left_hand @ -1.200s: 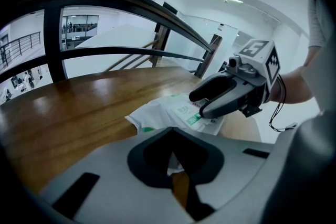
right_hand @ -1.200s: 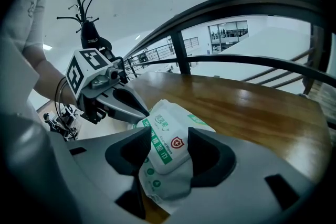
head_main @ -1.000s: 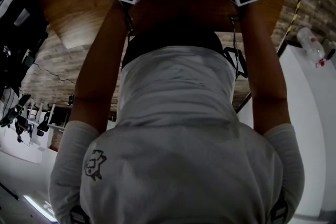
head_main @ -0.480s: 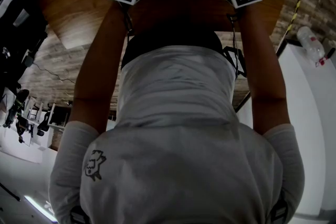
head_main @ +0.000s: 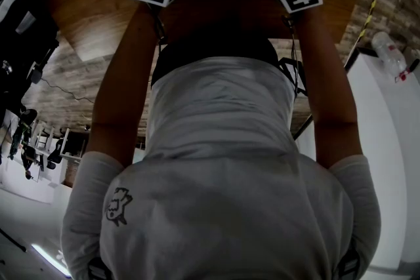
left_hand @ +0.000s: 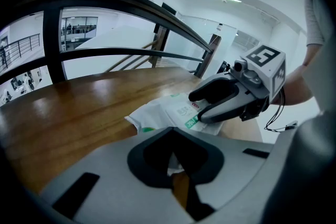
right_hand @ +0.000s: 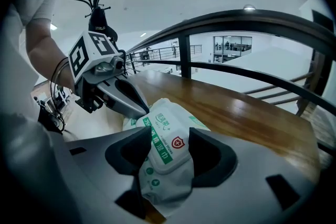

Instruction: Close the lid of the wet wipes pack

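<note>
My right gripper (right_hand: 170,134) has its 2 jaws apart. The soft white wet wipes pack with the green stripe (right_hand: 167,186) sits right between them. I cannot tell if the jaws touch its sides.

My left gripper (left_hand: 173,152) has its 2 jaws pressed together. A thin white bit of the pack's end shows between them, so I think it holds the pack by that edge. The 2 grippers face each other, 1 at each end of the pack.

The pack lies on the brown wooden table (left_hand: 79,113), near the table's edge. On top of the pack is the hard white lid with the red shield mark (right_hand: 168,139). It looks flat on the pack, but I cannot tell if it has clicked shut.

To do this step well, I think my left gripper should hold its end tight so the pack does not slide. My right gripper should push straight down on the middle of the lid. The push should be gentle, because the pack looks soft and squashy. A push on 1 corner might leave the other side up. A squeeze on the sides might make the pack bulge and pop the lid open.
</note>
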`<state>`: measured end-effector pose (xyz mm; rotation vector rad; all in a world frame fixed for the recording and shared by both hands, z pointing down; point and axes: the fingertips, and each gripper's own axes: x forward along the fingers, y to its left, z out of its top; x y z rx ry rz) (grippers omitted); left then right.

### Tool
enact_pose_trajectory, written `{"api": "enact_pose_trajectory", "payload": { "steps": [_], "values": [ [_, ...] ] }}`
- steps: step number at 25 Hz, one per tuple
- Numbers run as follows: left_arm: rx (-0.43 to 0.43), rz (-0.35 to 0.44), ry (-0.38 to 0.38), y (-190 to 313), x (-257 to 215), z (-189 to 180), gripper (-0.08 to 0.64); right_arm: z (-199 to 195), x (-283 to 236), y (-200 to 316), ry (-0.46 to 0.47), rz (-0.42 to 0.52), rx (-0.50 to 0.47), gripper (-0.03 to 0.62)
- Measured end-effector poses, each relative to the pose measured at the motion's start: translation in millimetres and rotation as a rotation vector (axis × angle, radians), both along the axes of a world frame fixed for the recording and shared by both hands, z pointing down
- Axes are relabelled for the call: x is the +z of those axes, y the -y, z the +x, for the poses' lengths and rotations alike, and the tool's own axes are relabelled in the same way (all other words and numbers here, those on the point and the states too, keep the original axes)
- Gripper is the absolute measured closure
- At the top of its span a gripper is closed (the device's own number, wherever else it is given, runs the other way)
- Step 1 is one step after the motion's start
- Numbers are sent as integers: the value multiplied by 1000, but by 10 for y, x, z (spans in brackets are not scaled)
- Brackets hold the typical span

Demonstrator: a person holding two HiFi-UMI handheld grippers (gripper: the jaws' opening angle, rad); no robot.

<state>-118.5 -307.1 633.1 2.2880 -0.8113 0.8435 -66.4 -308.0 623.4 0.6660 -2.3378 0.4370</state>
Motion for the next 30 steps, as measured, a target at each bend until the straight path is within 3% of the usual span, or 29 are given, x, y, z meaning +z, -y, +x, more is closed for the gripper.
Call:
{"api": "enact_pose_trajectory", "payload": {
  "steps": [12,17,23,30],
  "values": [
    [-10,18,19,30,-8,7,546,10,3,28,-2,12,-6,383],
    [-5,61,35,24,-65,-34,546,12,-57,30,-22,-26,-32,383],
    [-21,120,22,11,-391,-24,546,114,-350,-27,-17,20,-10,386],
    [-39,202,8,103,-924,14,546,214,-801,-4,-4,86,29,481]
  ]
}}
